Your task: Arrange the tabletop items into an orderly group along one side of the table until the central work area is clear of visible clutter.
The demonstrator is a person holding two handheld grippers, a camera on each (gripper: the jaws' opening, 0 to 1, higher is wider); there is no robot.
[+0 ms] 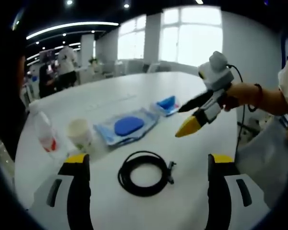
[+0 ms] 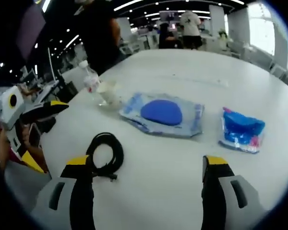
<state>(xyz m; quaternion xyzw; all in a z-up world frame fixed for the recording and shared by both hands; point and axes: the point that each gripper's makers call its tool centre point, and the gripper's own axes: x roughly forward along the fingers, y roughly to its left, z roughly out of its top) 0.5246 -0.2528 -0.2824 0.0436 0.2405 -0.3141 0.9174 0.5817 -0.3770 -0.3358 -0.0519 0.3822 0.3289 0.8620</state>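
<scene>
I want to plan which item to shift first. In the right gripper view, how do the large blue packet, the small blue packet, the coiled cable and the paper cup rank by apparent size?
Largest to smallest, as they look:
1. Large blue packet
2. Small blue packet and coiled black cable: look alike, and the cable lies nearer the camera, so unranked
3. Paper cup, though it stands farthest away

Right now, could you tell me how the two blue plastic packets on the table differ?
The larger packet holds one rounded dark blue piece and lies near the cup. The smaller packet is brighter blue with pink at one edge, looks crumpled, and lies apart, farther from the cup. Both are clear wrappers lying flat on the white table.
</scene>
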